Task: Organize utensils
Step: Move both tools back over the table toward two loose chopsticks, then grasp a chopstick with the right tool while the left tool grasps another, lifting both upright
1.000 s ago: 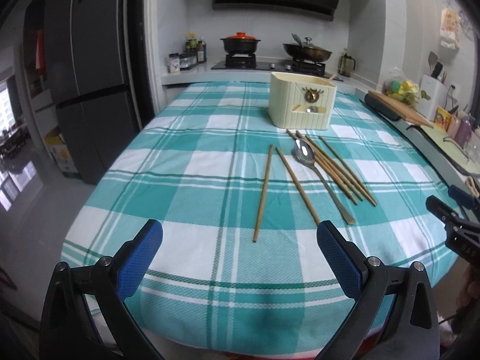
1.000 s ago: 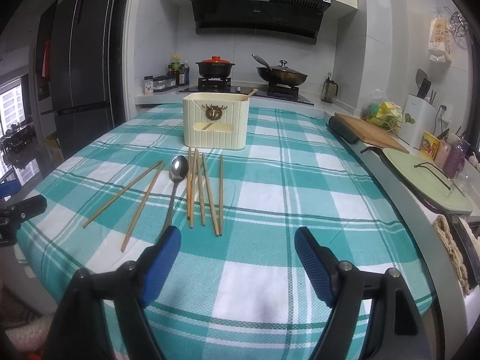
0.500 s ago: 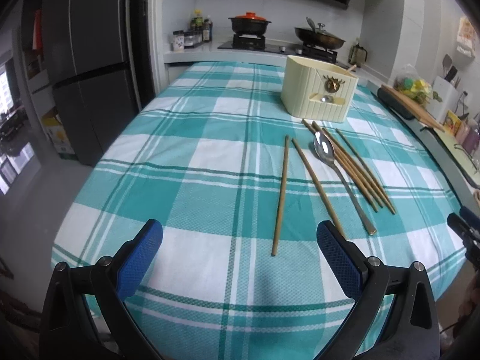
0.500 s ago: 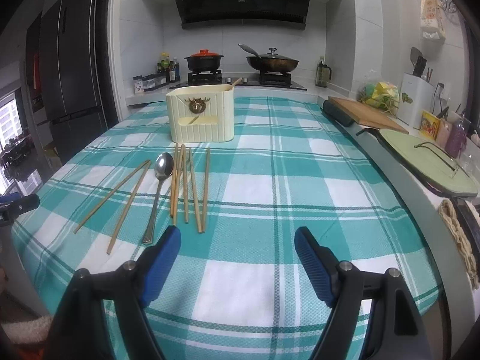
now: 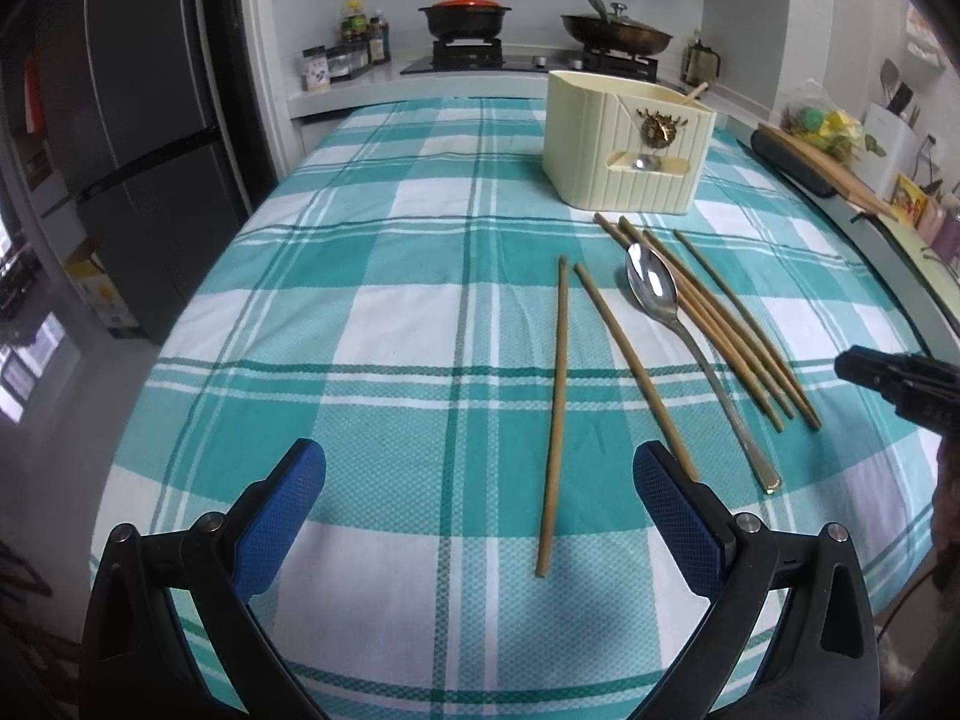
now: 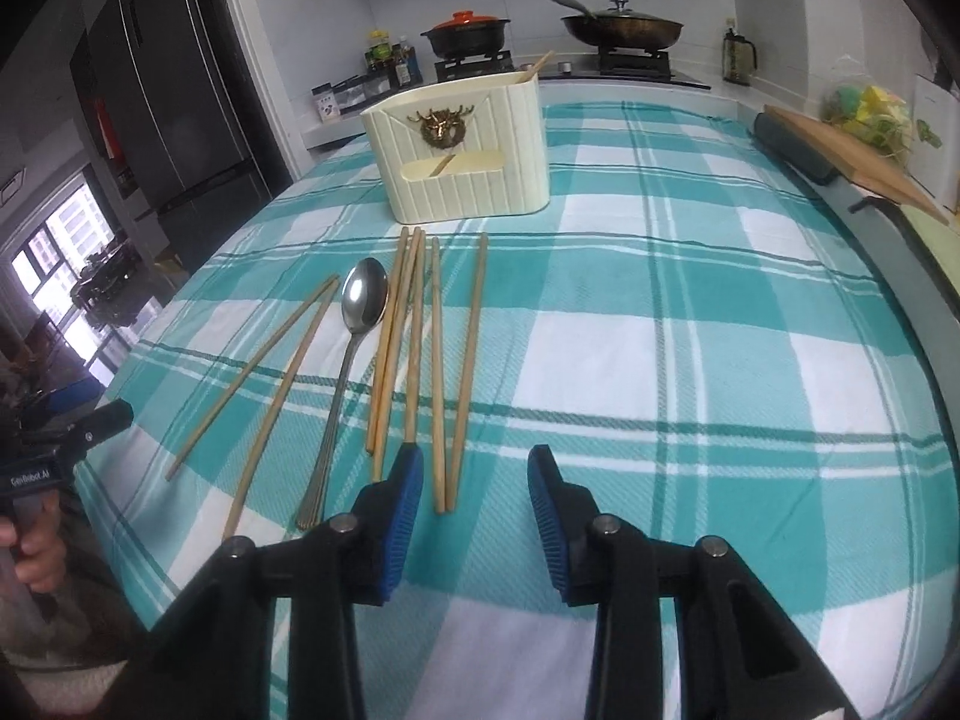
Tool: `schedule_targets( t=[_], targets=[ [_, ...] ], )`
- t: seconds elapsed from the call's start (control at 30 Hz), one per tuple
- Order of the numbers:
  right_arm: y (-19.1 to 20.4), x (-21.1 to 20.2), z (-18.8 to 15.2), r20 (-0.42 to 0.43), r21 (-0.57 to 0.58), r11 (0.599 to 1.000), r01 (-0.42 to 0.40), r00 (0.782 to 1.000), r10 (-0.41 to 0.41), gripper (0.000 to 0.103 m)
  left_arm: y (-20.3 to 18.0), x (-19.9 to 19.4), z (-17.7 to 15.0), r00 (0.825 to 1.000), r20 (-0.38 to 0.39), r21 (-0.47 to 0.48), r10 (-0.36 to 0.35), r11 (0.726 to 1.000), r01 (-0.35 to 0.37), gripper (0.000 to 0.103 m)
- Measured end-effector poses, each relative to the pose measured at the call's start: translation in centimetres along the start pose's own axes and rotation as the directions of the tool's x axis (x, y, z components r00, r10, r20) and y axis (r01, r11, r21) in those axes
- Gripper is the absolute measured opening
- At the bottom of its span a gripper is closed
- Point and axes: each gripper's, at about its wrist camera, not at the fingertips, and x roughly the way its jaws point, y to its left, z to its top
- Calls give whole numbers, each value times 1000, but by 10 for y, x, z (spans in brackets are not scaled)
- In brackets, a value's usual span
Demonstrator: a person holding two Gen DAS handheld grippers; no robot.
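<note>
A cream ribbed plastic utensil holder is seen upper centre of the right wrist view on the teal-and-white checked tablecloth, with one wooden stick tip poking from its top and a chopstick visible in its front slot. Loose wooden chopsticks and a metal spoon are laid just below it. The left gripper is held wide apart and empty, lower frame; the right gripper is narrower but apart, nothing clamped.

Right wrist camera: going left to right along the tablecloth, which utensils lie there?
Two splayed chopsticks → spoon → bunch of three chopsticks → pair of chopsticks meeting at their near ends, just ahead of the right gripper.
</note>
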Motion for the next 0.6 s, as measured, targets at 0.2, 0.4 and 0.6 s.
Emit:
schedule_targets(
  t=[0.2, 0.4, 0.6],
  targets=[
    [5, 53, 39, -71, -25, 1000, -11, 997, 9, 26, -2, 30, 14, 997, -72, 16, -37, 999, 38, 102],
    [15, 91, 56, -121, -111, 992, 57, 990, -70, 26, -10, 61, 25, 993, -119, 75, 9, 997, 0, 102],
    [19, 96, 53, -114, -158, 984, 88, 988, -107, 19, -19, 83, 24, 988, -147, 129, 57, 991, -38, 100]
  ],
)
